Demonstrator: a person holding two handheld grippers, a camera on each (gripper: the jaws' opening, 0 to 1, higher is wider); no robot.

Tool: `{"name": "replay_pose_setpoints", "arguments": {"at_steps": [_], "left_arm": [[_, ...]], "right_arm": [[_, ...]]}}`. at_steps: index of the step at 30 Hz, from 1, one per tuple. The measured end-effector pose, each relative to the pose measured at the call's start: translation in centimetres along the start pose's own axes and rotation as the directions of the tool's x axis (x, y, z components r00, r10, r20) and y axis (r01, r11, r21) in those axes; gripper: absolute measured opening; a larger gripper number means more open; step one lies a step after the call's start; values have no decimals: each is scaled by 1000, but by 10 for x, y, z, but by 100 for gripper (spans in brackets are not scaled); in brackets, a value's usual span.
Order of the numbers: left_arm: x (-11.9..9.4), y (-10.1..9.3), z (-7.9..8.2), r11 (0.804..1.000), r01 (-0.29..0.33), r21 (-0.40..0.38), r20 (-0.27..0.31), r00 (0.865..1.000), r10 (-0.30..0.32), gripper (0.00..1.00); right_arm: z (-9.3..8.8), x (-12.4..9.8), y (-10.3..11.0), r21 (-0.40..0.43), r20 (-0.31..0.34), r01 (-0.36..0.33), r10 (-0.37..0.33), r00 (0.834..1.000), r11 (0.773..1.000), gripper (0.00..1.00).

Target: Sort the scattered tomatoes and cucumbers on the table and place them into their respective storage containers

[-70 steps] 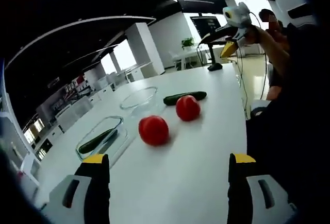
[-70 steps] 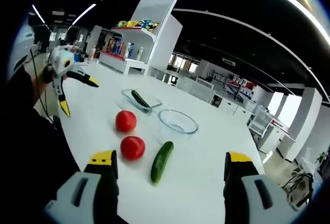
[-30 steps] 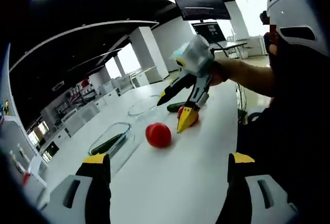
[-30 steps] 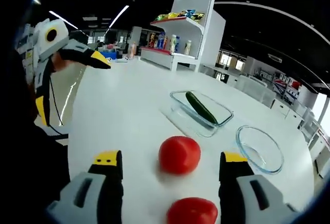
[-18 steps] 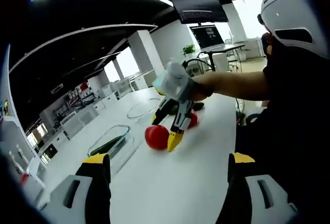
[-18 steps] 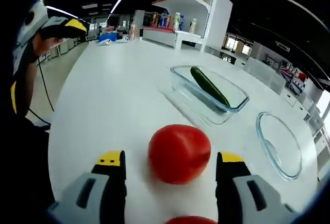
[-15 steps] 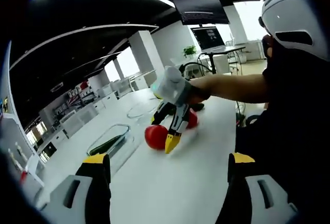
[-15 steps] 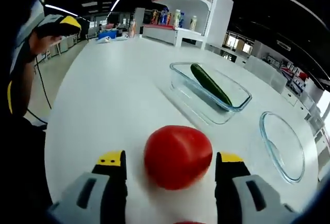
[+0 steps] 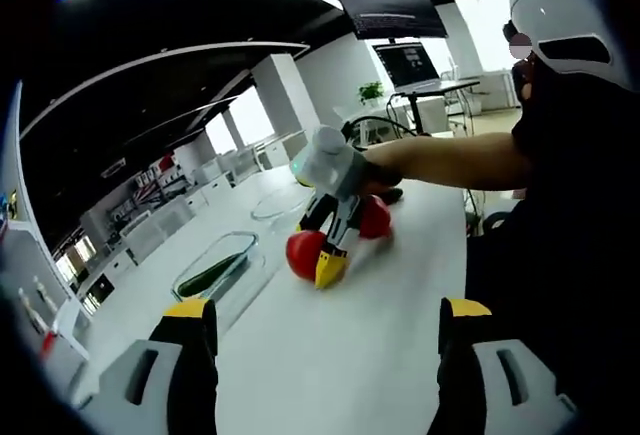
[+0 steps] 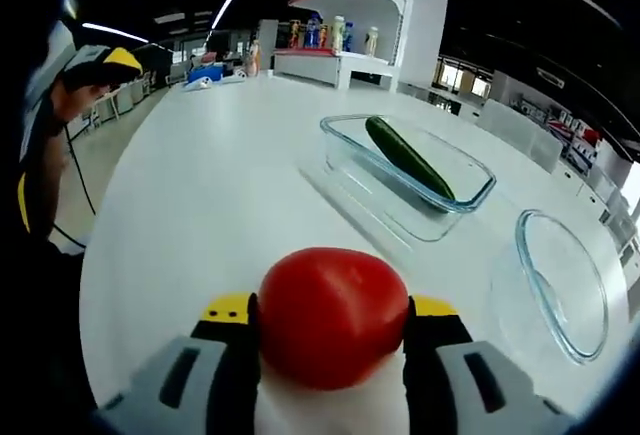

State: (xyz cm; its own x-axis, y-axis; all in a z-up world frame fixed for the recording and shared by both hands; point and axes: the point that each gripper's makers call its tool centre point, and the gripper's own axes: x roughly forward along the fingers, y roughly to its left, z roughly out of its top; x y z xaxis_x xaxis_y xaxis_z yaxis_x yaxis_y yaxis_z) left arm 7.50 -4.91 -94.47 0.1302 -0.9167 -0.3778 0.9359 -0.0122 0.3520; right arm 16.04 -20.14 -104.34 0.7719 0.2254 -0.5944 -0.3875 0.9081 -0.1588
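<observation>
My right gripper (image 10: pixel 330 307) is shut on a red tomato (image 10: pixel 330 320) that rests on the white table (image 10: pixel 220 205); its jaws press both sides. In the left gripper view the right gripper (image 9: pixel 318 255) reaches in from the right around that tomato (image 9: pixel 298 253), with a second tomato (image 9: pixel 376 217) just behind it and a loose cucumber (image 9: pixel 392 195) beyond. A rectangular glass container (image 10: pixel 345 170) holds one cucumber (image 10: pixel 405 160); a round glass bowl (image 10: pixel 565 280) stands beside it. My left gripper (image 9: pixel 327 310) hangs open over the table's near part, and the left gripper (image 10: pixel 70 130) is at the left edge of the right gripper view.
The rectangular container (image 9: pixel 215 273) and the bowl (image 9: pixel 278 205) sit along the table's left side in the left gripper view. A person's arm (image 9: pixel 450 160) stretches over the table's right edge. A white shelf with bottles (image 10: pixel 345 35) stands beyond the table.
My right gripper has moved down and forward until the near tomato sits between its jaws, and the jaws have come together on it. The left gripper has stayed open and nearly still.
</observation>
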Motion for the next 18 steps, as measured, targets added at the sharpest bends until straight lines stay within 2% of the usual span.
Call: {"name": "replay_pose_setpoints", "arguments": {"at_steps": [8,10,16,18], "left_arm": [[2,5,-2,999,-20,32,8,1000,19,89],[1,7,-3,1000,-22,20,9,1000,21,89],[-1,10,-2,999,-28,25,4,1000,28,89],[-2,11,0,999,-31,28,6,1000,31,89]], "right_arm": [[-1,8,-1,12,-28,-15,16,999,1000,57],[0,10,-4,48,-27,4,-3,1000,999,57],[-1,8,-2,56,-44,27,-25,999,998,55],[-2,7,-4,123,-54,28,-21,998,992,54]]}}
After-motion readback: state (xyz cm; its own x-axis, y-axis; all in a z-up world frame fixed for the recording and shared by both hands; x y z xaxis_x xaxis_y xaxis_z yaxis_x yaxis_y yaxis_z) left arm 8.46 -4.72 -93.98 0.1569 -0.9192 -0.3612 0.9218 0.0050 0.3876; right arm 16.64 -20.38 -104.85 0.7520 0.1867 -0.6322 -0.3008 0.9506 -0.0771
